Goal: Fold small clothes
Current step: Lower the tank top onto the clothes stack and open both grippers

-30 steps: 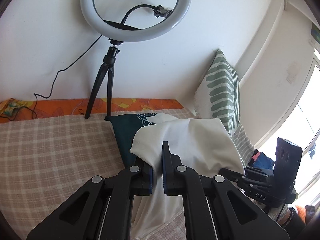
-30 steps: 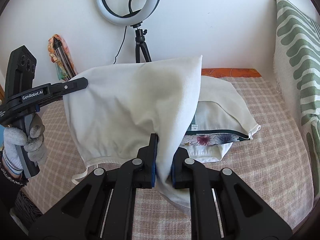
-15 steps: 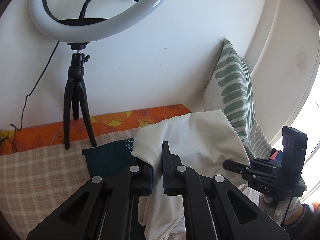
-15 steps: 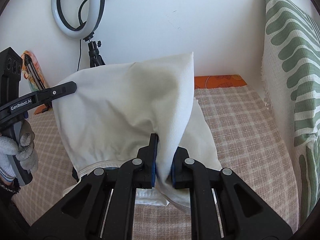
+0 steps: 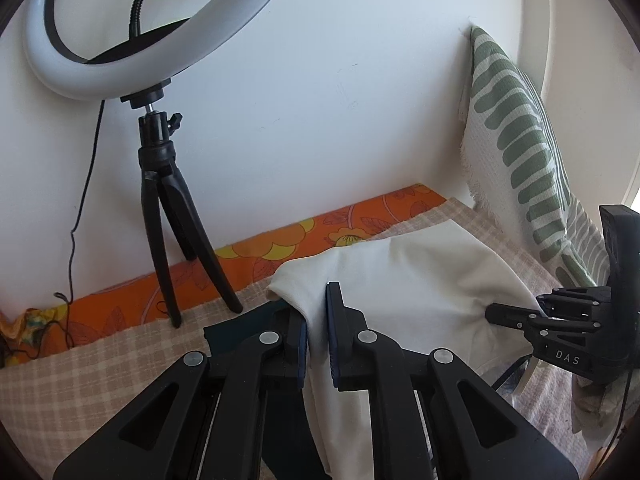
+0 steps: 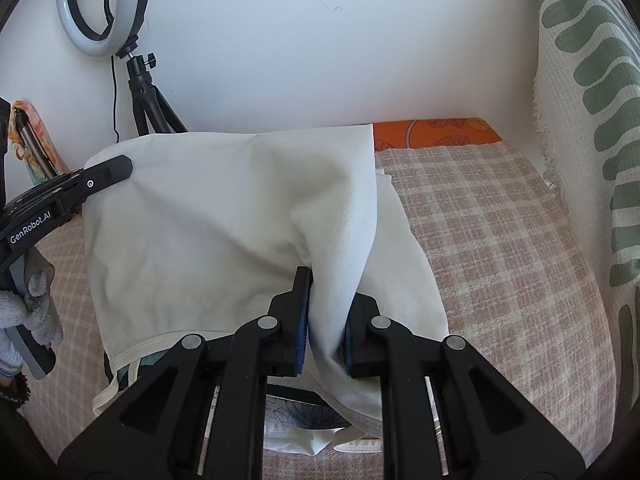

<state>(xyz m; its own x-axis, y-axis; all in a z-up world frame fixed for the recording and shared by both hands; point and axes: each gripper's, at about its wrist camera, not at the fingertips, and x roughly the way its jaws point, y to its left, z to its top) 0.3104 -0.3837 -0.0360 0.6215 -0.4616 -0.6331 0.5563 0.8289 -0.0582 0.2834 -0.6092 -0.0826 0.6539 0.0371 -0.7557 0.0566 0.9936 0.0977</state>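
Because both the left hand-held gripper (image 5: 317, 330) and the right hand-held gripper (image 6: 325, 322) are easing open on the cream ribbed-cotton garment (image 6: 208, 232) – folds yet between their pads – it may slip and slump crooked onto the checked bed cover (image 6: 500, 248) – spoiling the fold

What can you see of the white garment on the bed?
The white garment is plain cream, finely ribbed cloth with a stitched hem. It drapes over other clothes on the checked bedcover. The left hand-held gripper and the right hand-held gripper each have a fold between opening jaws.
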